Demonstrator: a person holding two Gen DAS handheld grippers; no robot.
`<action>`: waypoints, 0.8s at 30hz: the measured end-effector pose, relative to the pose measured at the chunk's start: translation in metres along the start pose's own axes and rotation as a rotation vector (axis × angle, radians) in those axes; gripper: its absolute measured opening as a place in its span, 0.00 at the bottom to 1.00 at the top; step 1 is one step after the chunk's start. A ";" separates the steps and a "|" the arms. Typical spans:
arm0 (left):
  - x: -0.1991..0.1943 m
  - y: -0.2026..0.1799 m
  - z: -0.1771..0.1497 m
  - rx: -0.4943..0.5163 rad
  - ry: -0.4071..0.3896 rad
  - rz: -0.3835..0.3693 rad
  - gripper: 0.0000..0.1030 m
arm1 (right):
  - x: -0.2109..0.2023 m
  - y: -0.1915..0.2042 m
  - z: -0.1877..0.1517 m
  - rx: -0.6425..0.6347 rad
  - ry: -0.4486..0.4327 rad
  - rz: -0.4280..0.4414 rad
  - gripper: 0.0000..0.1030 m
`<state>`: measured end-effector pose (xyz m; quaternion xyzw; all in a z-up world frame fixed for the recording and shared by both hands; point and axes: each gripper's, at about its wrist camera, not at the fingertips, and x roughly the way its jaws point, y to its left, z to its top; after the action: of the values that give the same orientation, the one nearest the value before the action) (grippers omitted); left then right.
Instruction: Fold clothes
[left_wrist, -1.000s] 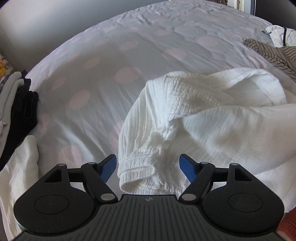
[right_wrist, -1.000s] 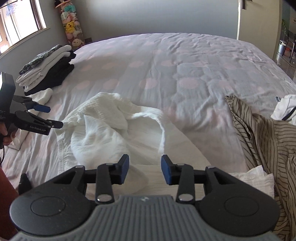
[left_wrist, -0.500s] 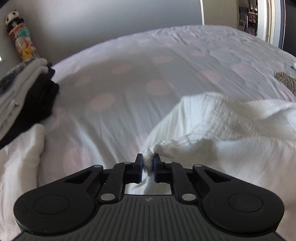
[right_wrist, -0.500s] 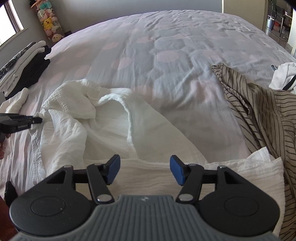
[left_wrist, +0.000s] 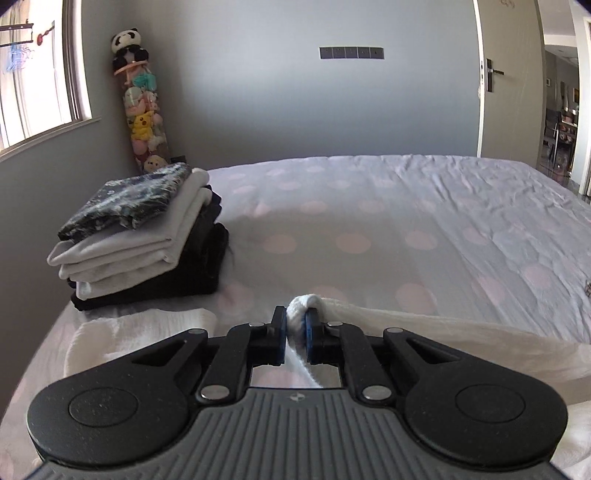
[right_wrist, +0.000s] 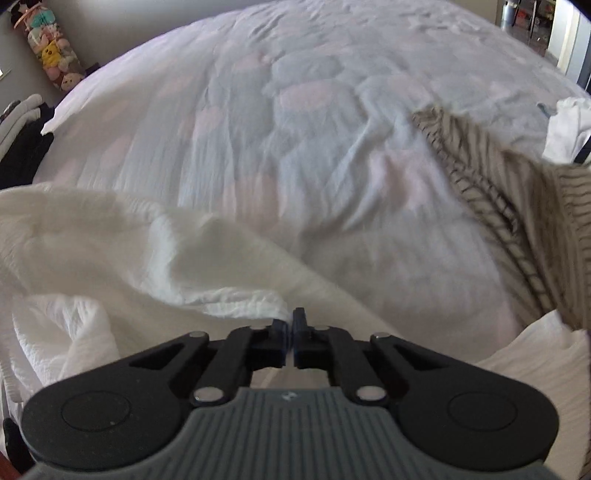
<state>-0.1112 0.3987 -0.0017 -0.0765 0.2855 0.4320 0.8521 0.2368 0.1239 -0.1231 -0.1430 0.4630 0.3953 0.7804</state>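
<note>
A crinkled white garment (right_wrist: 110, 240) lies rumpled on the bed. In the left wrist view its bunched cuff (left_wrist: 301, 308) sticks up between the blue pads of my left gripper (left_wrist: 295, 325), which is shut on it. From there the cloth (left_wrist: 443, 332) stretches away to the right, lifted off the sheet. My right gripper (right_wrist: 290, 326) is lower, close over the bed, its jaws almost touching. A thin edge of the same white garment (right_wrist: 251, 306) runs into its tips and is pinched there.
A stack of folded clothes (left_wrist: 140, 236) sits at the bed's left edge, with another white cloth (left_wrist: 129, 332) lying before it. To the right lie a striped brown garment (right_wrist: 517, 221) and a white item with dark trim (right_wrist: 569, 129). The dotted sheet (left_wrist: 406, 221) stretches beyond.
My left gripper closed on the cuff, then rose and tipped up, lifting the cloth. My right gripper moved down toward the garment's near edge, opened wider, then shut on it.
</note>
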 end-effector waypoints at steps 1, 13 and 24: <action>-0.008 0.004 0.006 -0.005 -0.019 0.004 0.11 | -0.014 -0.003 0.006 0.001 -0.042 -0.018 0.04; -0.136 0.027 0.075 -0.005 -0.300 0.051 0.11 | -0.224 0.013 0.059 -0.105 -0.525 -0.008 0.04; -0.112 0.038 0.051 0.158 -0.078 0.212 0.11 | -0.180 0.042 0.034 -0.212 -0.334 0.086 0.05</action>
<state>-0.1707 0.3638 0.1065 0.0380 0.2917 0.4985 0.8155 0.1795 0.0837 0.0511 -0.1369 0.2885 0.4930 0.8093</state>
